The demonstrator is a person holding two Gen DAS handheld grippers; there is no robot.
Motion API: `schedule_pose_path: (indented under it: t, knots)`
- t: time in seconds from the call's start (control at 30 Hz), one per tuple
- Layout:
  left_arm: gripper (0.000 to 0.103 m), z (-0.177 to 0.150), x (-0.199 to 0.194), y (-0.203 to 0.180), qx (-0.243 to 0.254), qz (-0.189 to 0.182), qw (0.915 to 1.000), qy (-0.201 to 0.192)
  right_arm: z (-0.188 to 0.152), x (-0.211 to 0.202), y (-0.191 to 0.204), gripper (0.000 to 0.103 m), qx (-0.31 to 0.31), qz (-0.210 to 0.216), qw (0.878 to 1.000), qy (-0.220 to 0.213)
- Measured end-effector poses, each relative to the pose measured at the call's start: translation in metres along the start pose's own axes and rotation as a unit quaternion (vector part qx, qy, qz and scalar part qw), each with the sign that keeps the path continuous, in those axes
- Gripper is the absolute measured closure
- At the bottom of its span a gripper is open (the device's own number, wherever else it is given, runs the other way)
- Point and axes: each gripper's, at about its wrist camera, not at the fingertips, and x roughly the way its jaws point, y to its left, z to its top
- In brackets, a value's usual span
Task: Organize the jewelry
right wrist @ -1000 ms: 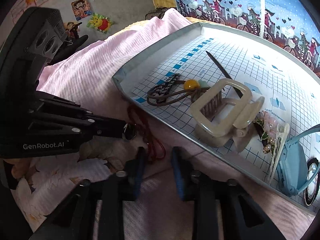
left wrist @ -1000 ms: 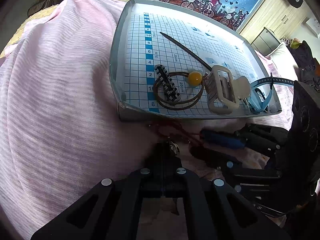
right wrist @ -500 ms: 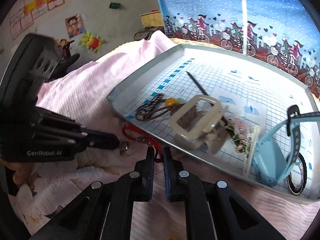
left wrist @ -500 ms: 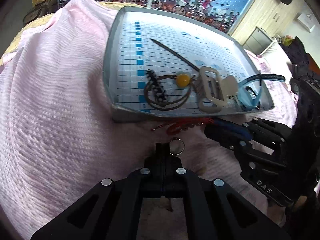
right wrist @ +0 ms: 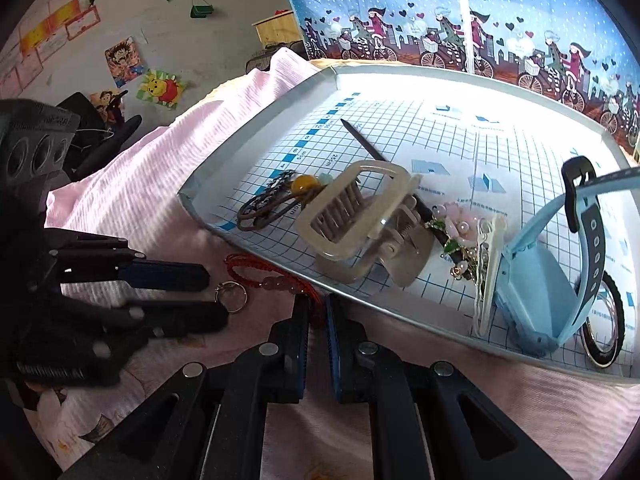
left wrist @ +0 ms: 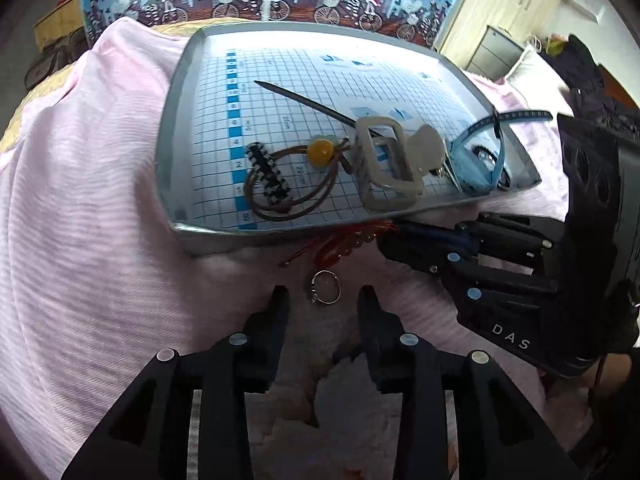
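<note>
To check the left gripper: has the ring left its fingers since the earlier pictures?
Yes. The left gripper has opened; the ring lies on the pink cloth, before the tray.

My left gripper is low over the pink blanket, just off the near edge of the tray, its two fingers spread wide and holding nothing. My right gripper comes in from the right toward that same near edge, fingers drawn almost together with only a narrow slit between the blue pads, pinching a strand of the red bracelet. The two fingertip pairs sit close, angled toward each other.
</note>
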Motion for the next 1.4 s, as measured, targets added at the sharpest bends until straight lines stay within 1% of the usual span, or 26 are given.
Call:
schedule_pose_path:
  t: [0.1, 0.23, 0.37, 0.4, 0.5, 0.6, 0.7, 0.87, 0.93, 1.07, 1.17, 1.23, 1.33, 1.4]
  knots:
    - [0.072, 0.002, 0.009, -0.001, 0.002, 0.005, 1.0, 0.008, 0.0, 0.0, 0.0, 0.094, 0.0, 0.0, 1.0, 0.0]
    - [0.073, 0.004, 0.016, 0.002, -0.004, 0.002, 0.9999, 0.009, 0.0, 0.001, 0.0, 0.094, -0.001, -0.002, 1.0, 0.001]
    - [0.073, 0.008, 0.024, -0.003, 0.016, 0.017, 0.9996, 0.018, 0.0, 0.003, 0.001, 0.094, -0.003, -0.004, 1.0, 0.003]
    - [0.075, 0.009, 0.026, -0.004, 0.02, 0.019, 0.9994, 0.019, 0.0, 0.004, 0.001, 0.094, -0.004, -0.004, 1.0, 0.003]
    - [0.086, 0.008, 0.027, -0.002, 0.018, 0.018, 0.9994, 0.022, 0.0, 0.005, 0.002, 0.094, -0.007, -0.005, 1.0, 0.004]
    - [0.086, 0.008, 0.026, -0.001, 0.016, 0.015, 0.9995, 0.021, 0.0, 0.003, 0.003, 0.094, -0.01, -0.004, 1.0, -0.001]
    - [0.087, 0.007, 0.021, -0.005, 0.026, 0.019, 0.9994, 0.016, -0.001, -0.004, 0.006, 0.094, -0.014, -0.008, 1.0, -0.02]
    - [0.087, 0.006, 0.004, -0.019, 0.056, 0.029, 0.9979, -0.014, -0.005, -0.021, 0.016, 0.094, -0.032, -0.026, 0.998, -0.052]
    - [0.087, 0.007, -0.005, -0.024, 0.059, 0.027, 0.9975, -0.026, -0.005, -0.028, 0.019, 0.094, -0.037, -0.031, 0.997, -0.065]
    - [0.087, 0.003, -0.021, -0.029, 0.054, 0.009, 0.9975, -0.045, -0.003, -0.048, 0.022, 0.094, -0.04, -0.046, 0.993, -0.1]
    - [0.087, 0.0, -0.033, -0.032, 0.051, -0.002, 0.9969, -0.059, 0.004, -0.066, 0.018, 0.094, -0.034, -0.055, 0.99, -0.128]
    - [0.087, 0.004, -0.036, -0.032, 0.047, -0.006, 0.9963, -0.071, 0.006, -0.075, 0.014, 0.094, -0.026, -0.06, 0.988, -0.142]
    - [0.087, 0.007, -0.045, -0.028, 0.034, -0.006, 0.9948, -0.095, 0.011, -0.084, 0.005, 0.094, -0.009, -0.07, 0.985, -0.158]
    - [0.087, 0.011, -0.048, -0.021, 0.015, -0.01, 0.9933, -0.115, 0.014, -0.087, -0.003, 0.094, 0.004, -0.074, 0.984, -0.164]
